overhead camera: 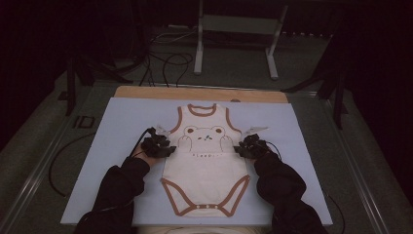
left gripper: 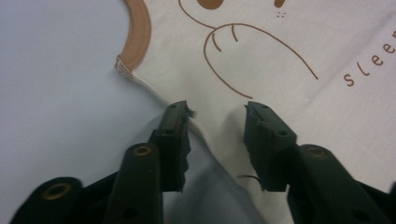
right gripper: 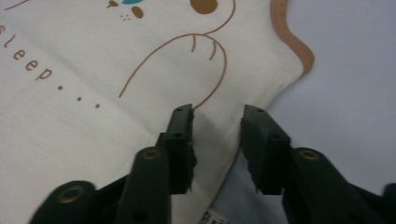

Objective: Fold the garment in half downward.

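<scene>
Two tools gaping: left tool (left gripper: 217, 112), right tool (right gripper: 217, 114) | bodysuit (overhead camera: 204, 165) flat | blue mat (overhead camera: 122, 122) | dark room

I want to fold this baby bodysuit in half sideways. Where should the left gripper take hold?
Probably the side seam just below the brown armhole trim, coming in from the bodysuit's left edge. The fabric lies flat there, and the left gripper stands open astride that seam, one jaw over the mat.

Dim room; metal stand (overhead camera: 237, 29), cables (overhead camera: 168, 63) on floor.

Overhead forward-down — tool cameras close, bodysuit (overhead camera: 204, 161) shared
</scene>
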Demonstrator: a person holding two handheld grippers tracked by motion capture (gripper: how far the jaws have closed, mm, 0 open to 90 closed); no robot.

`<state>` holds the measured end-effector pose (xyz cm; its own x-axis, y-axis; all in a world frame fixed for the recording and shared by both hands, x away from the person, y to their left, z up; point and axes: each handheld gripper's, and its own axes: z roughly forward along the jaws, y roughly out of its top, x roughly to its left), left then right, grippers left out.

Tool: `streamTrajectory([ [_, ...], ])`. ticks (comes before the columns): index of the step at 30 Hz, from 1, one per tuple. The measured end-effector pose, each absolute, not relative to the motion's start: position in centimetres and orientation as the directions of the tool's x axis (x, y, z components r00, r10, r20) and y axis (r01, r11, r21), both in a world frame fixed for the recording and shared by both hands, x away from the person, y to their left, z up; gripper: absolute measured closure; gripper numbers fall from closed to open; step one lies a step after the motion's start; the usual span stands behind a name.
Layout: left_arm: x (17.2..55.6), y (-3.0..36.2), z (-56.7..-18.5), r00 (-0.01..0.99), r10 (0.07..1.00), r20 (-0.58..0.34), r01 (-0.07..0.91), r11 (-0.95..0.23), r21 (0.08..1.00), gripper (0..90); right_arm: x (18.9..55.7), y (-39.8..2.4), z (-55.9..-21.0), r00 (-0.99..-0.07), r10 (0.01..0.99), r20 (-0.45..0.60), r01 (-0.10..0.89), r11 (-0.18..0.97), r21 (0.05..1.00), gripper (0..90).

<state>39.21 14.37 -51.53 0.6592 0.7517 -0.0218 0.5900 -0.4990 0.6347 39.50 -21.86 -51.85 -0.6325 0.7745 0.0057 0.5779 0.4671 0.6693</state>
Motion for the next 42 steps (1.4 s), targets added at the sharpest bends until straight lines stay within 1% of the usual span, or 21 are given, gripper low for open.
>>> streamTrajectory([
  [3,39.2,14.1,-51.5,0.645,0.764,-0.03,0.605,-0.486,0.63,68.8,39.4,-21.7,-51.8,-0.639,0.769,0.002,0.575,0.476,0.666,75.5],
  [4,39.2,14.0,-51.5,0.64,0.767,-0.033,0.61,-0.482,0.629,70.8,39.4,-21.6,-51.8,-0.642,0.767,-0.001,0.572,0.48,0.665,77.3],
  [5,39.1,13.9,-51.5,0.642,0.766,-0.034,0.607,-0.481,0.632,74.8,39.3,-21.5,-51.8,-0.642,0.766,-0.004,0.572,0.482,0.664,79.7],
  [6,39.1,13.9,-51.5,0.642,0.766,-0.034,0.607,-0.481,0.632,77.0,39.3,-21.5,-51.8,-0.642,0.766,-0.004,0.572,0.482,0.664,79.7],
  [7,39.1,13.9,-51.5,0.639,0.768,-0.037,0.613,-0.48,0.628,79.2,39.2,-21.3,-51.8,-0.649,0.761,-0.012,0.564,0.491,0.664,84.1],
  [11,38.9,13.6,-51.6,0.637,0.77,-0.039,0.61,-0.473,0.636,87.7,39.1,-21.1,-51.8,-0.656,0.754,-0.027,0.552,0.503,0.665,87.7],
  [15,38.9,13.6,-51.6,0.638,0.769,-0.04,0.609,-0.471,0.638,88.9,38.9,-21.0,-51.8,-0.655,0.755,-0.037,0.546,0.507,0.667,88.8],
  [20,39.0,13.9,-51.6,0.643,0.761,-0.084,0.617,-0.45,0.646,89.1,39.0,-21.1,-51.5,-0.653,0.757,-0.032,0.542,0.496,0.678,89.2],
  [26,38.8,14.1,-51.3,0.651,0.754,-0.085,0.609,-0.452,0.651,89.1,38.7,-21.7,-50.8,-0.646,0.763,-0.013,0.533,0.464,0.707,89.3],
  [29,38.8,14.2,-51.2,0.654,0.75,-0.099,0.609,-0.444,0.657,89.1,38.4,-21.6,-50.5,-0.651,0.759,-0.023,0.521,0.469,0.713,89.2],
  [42,38.4,14.6,-50.5,0.657,0.747,-0.098,0.594,-0.433,0.678,89.0,37.9,-21.8,-49.8,-0.65,0.76,-0.024,0.503,0.452,0.737,89.2],
])
